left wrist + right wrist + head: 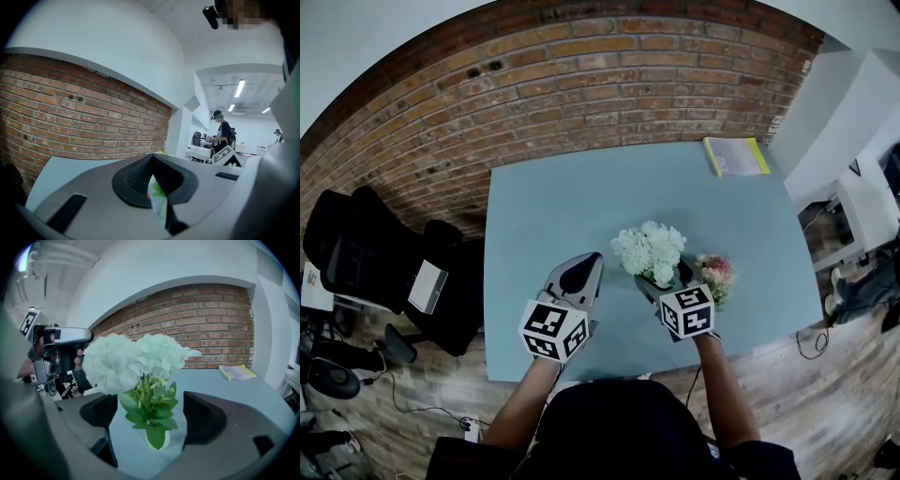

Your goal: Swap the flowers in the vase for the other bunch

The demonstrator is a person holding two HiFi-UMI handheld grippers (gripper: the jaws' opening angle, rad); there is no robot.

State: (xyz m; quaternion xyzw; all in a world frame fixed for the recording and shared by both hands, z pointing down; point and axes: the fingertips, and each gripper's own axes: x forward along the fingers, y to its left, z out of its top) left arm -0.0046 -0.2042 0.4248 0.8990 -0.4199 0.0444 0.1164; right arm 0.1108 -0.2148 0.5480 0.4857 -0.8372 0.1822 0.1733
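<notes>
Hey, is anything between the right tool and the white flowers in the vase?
Nothing visible does. The right tool has its jaws apart, with the white flowers straight ahead and only table surface in between. The pink bunch lies off to the side.

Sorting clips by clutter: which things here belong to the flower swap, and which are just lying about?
In the job: white flowers in the vase, pink bunch on the table, right hand-held gripper open around the white stems, left hand-held gripper shut.
Lying about: yellow book, black chairs.
</notes>
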